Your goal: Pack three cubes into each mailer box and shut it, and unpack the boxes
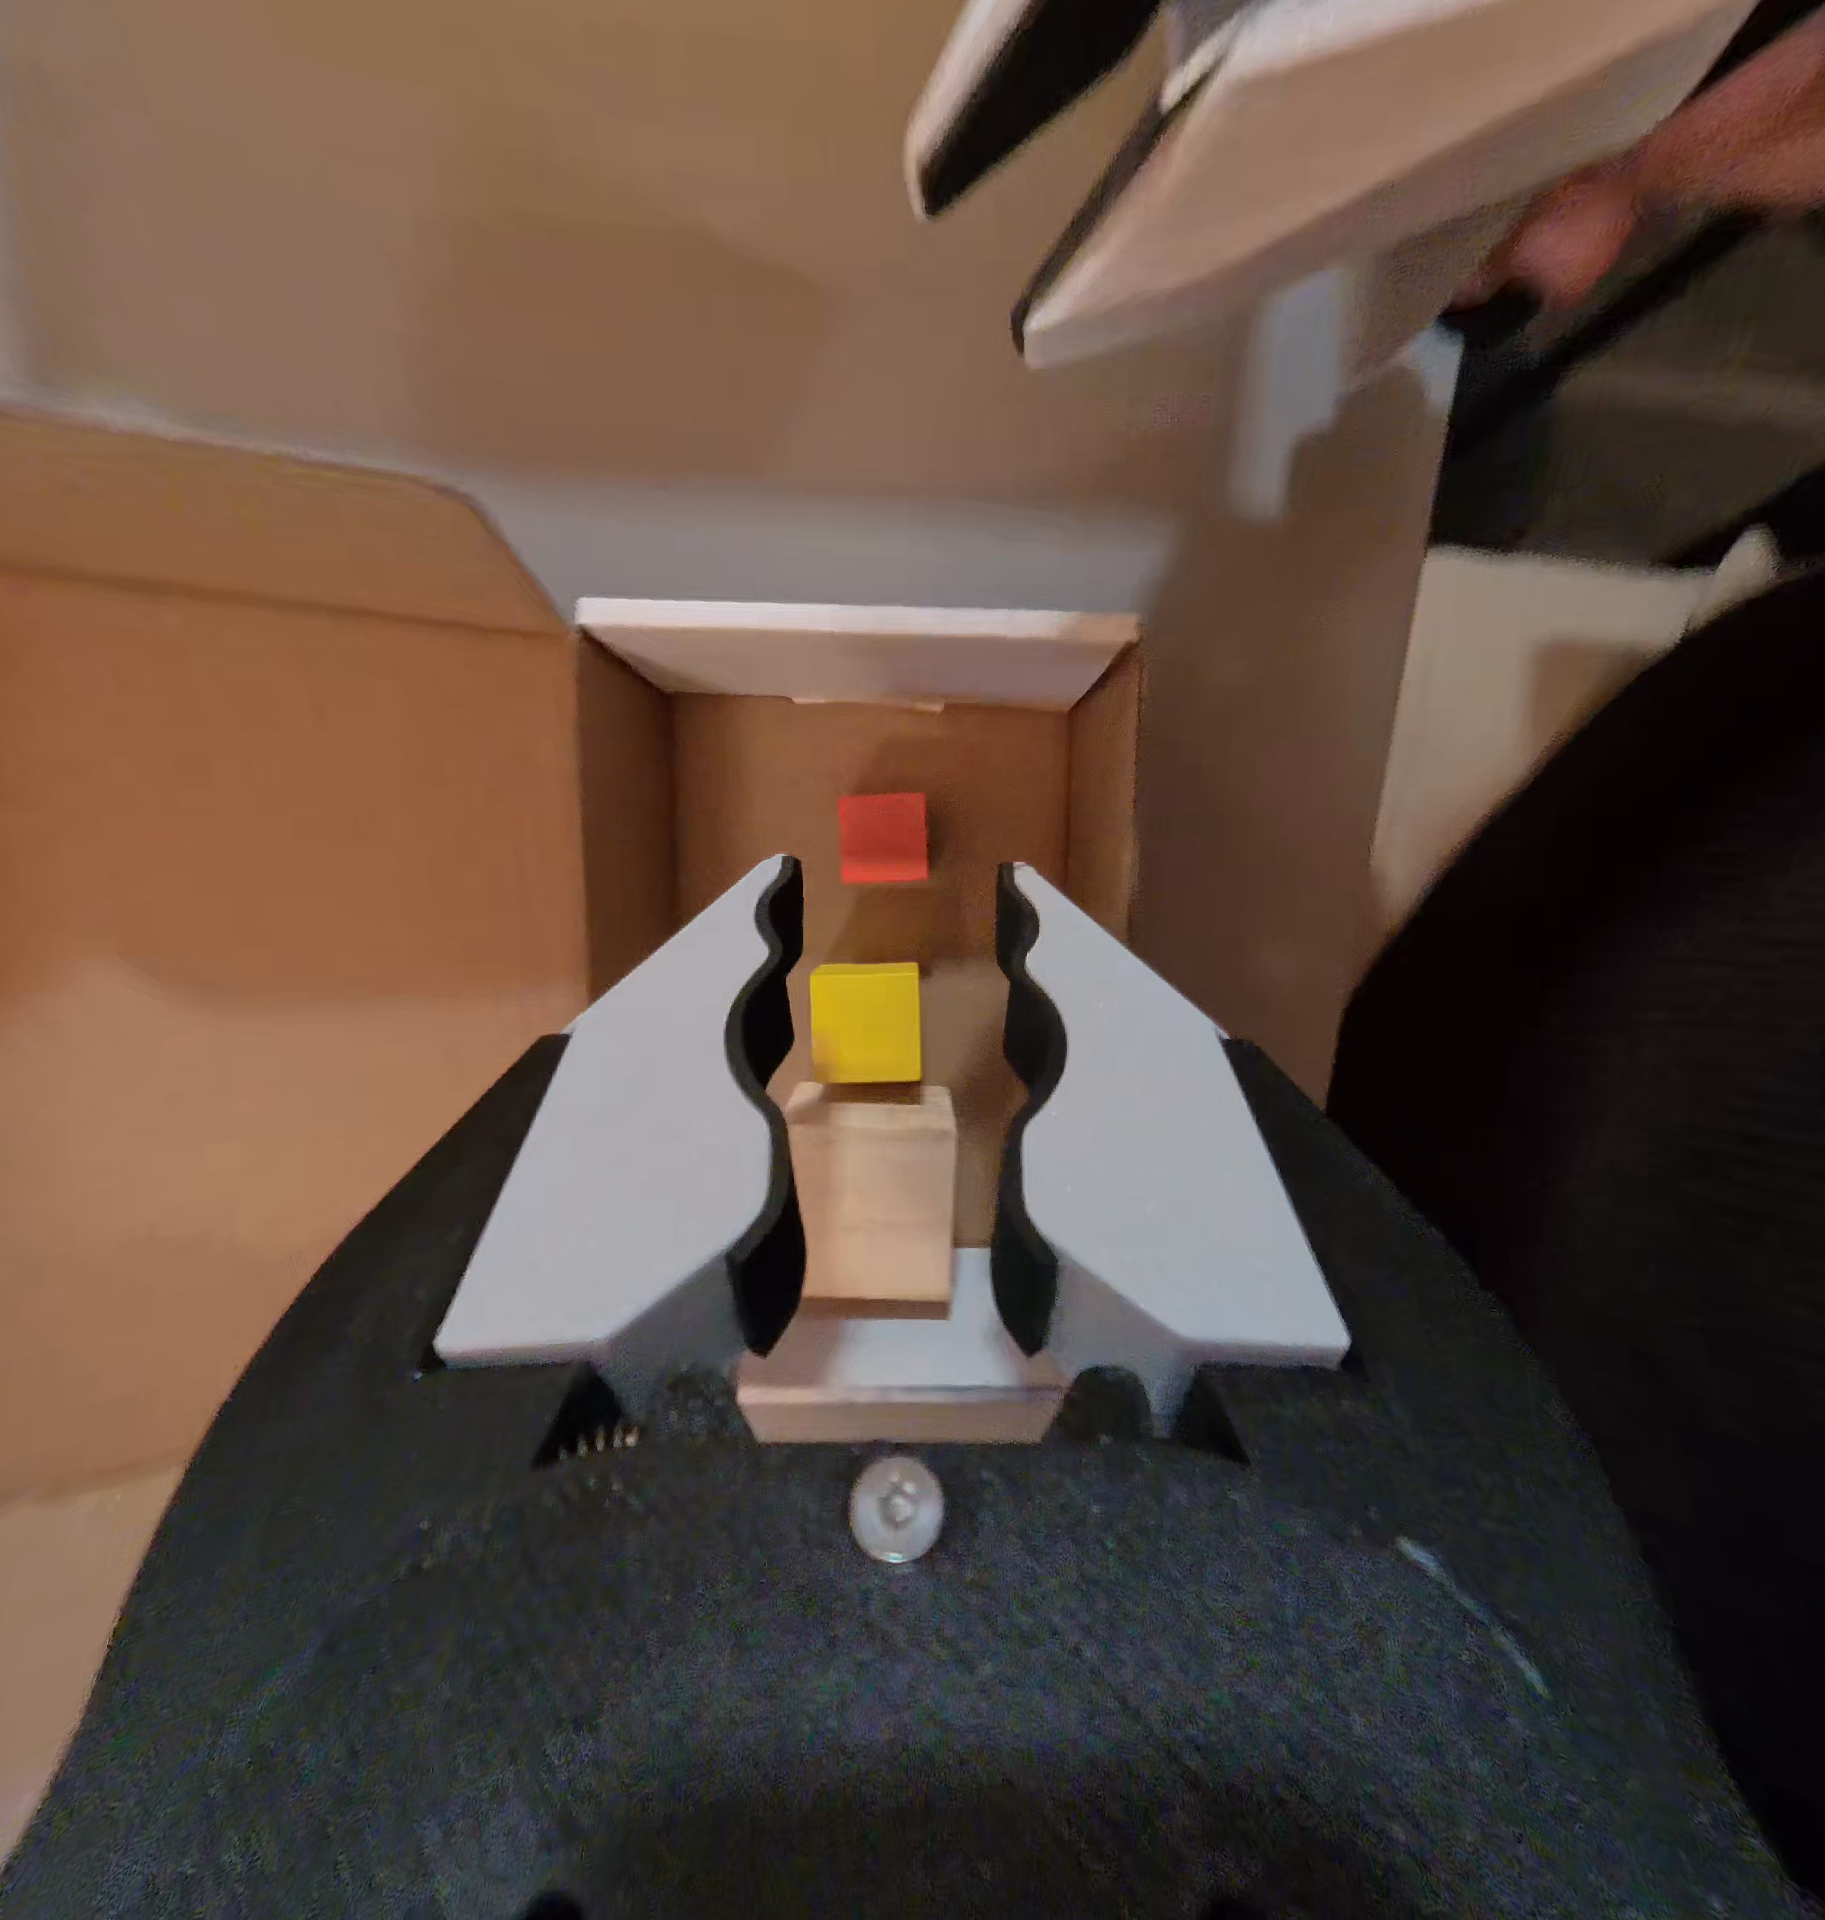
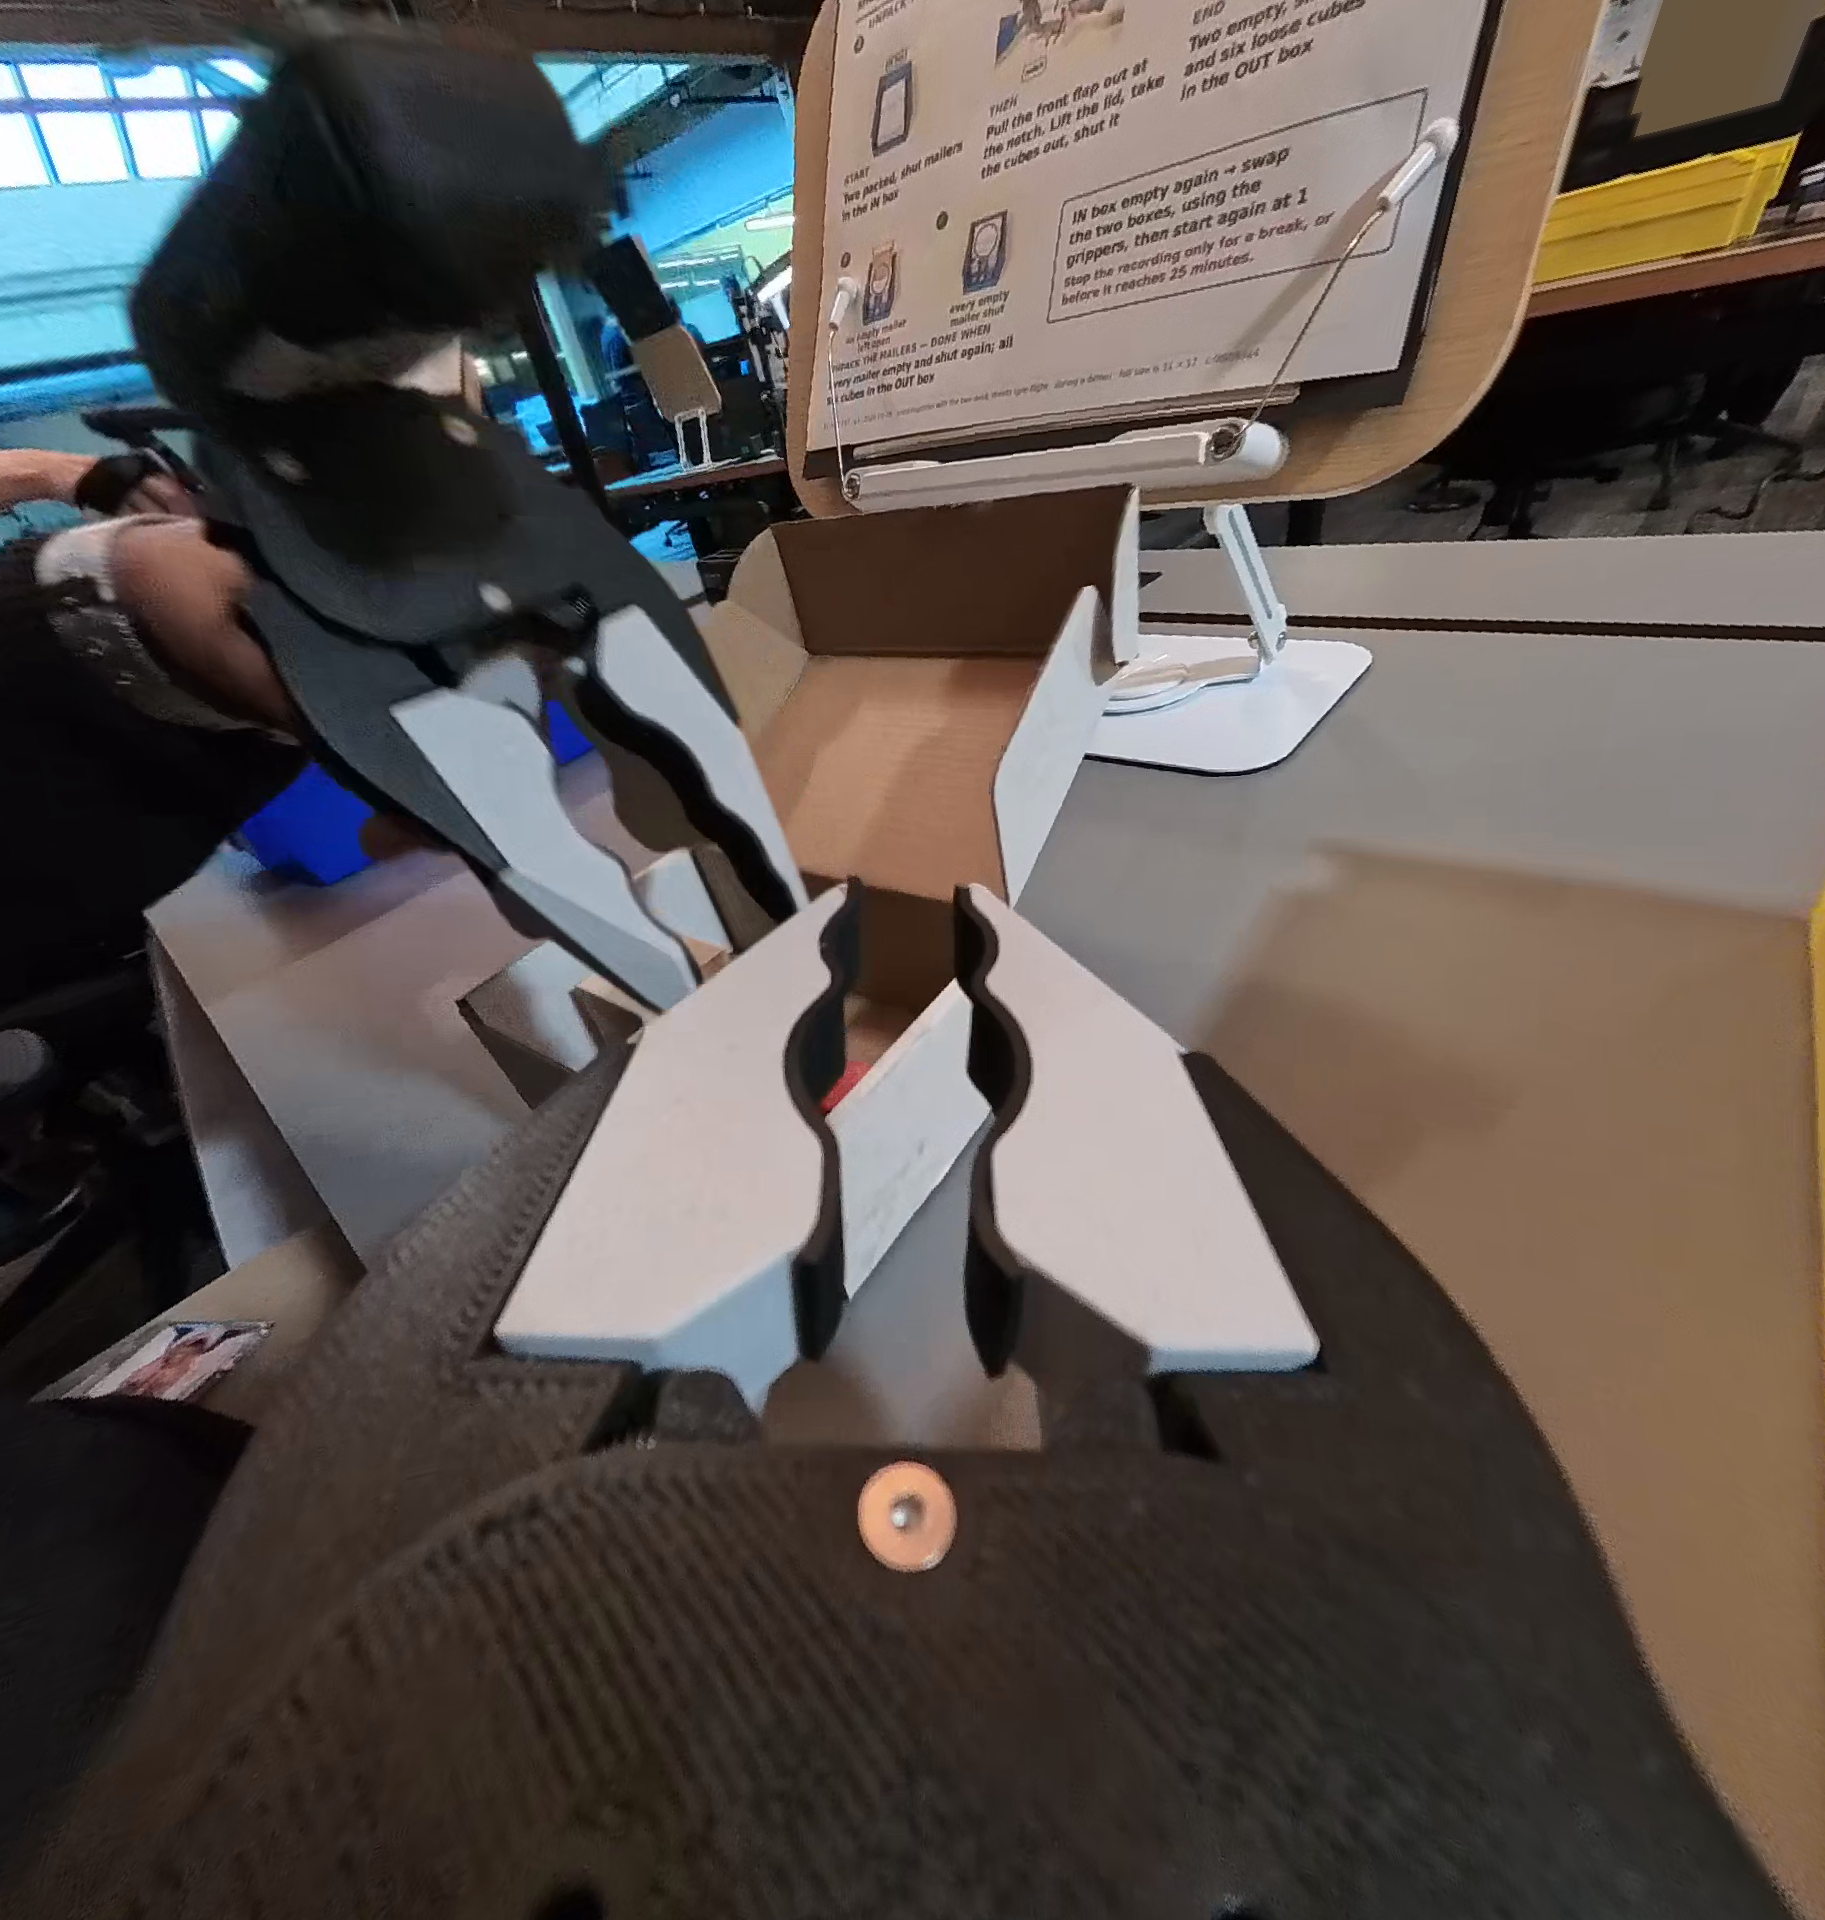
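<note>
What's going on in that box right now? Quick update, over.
Left gripper open above open mailer box. Red cube, yellow cube, plain wooden cube inside. Right gripper open at the rim.

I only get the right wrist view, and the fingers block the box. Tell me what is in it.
Observer: Three cubes in the box, in a row: a red cube, a yellow cube and a plain wooden cube.
Operator: Now say where the left gripper stands over them.
Observer: The left gripper is open, with the wooden cube between its fingers and a gap showing on one side.
</note>
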Available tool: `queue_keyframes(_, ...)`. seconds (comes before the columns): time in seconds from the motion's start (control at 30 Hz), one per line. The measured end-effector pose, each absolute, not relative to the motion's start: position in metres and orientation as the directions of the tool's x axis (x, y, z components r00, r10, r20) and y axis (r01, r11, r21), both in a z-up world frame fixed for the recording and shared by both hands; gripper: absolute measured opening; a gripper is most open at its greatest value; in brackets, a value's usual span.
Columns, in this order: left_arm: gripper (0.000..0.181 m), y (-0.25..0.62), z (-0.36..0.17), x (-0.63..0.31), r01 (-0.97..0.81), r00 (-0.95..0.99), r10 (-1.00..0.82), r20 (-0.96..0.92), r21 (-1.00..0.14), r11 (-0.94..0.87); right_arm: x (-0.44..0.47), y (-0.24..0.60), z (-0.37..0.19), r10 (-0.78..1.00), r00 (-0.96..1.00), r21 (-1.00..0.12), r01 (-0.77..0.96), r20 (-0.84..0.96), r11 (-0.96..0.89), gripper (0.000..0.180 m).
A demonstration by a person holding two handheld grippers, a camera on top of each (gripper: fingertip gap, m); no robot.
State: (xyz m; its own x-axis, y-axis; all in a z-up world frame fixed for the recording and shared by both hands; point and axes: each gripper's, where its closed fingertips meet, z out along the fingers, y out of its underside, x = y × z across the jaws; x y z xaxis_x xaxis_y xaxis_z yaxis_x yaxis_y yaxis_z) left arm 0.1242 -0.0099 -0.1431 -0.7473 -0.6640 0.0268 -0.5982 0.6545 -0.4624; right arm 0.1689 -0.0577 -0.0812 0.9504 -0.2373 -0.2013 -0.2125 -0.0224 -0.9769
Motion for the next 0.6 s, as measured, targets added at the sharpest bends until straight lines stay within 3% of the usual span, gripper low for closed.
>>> queue_keyframes(0.03, 0.036, -0.009, -0.134, 0.123, -0.61, -0.712, -0.701, 0.034, -0.525, 0.593, 0.168, -0.057, -0.083, -0.237, 0.954, -0.979, -0.2, -0.187, -0.032, 0.016)
queue_keyframes(0.13, 0.037, 0.004, -0.108, 0.114, -0.61, -0.577, -0.812, 0.087, -0.708, 0.357, 0.16, -0.051, -0.088, -0.217, 0.964, -0.983, -0.173, -0.156, -0.063, 0.018)
queue_keyframes(0.27, 0.037, 0.045, -0.087, 0.092, -0.519, -0.36, -0.91, 0.204, -0.855, 0.013, 0.155, -0.042, -0.097, -0.206, 0.967, -0.982, -0.169, -0.148, -0.088, 0.023)
queue_keyframes(0.4, 0.031, 0.101, -0.098, 0.075, -0.424, -0.118, -0.937, 0.327, -0.87, -0.25, 0.16, -0.036, -0.092, -0.23, 0.946, -0.969, -0.243, -0.228, -0.039, 0.024)
queue_keyframes(0.5, 0.03, 0.121, -0.119, 0.066, -0.405, -0.043, -0.923, 0.382, -0.851, -0.334, 0.155, -0.032, -0.081, -0.2, 0.913, -0.935, -0.352, -0.355, 0.052, 0.027)
queue_keyframes(0.6, 0.025, 0.135, -0.12, 0.069, -0.355, -0.005, -0.901, 0.435, -0.843, -0.405, 0.161, -0.03, -0.083, -0.231, 0.92, -0.948, -0.314, -0.316, 0.045, 0.026)
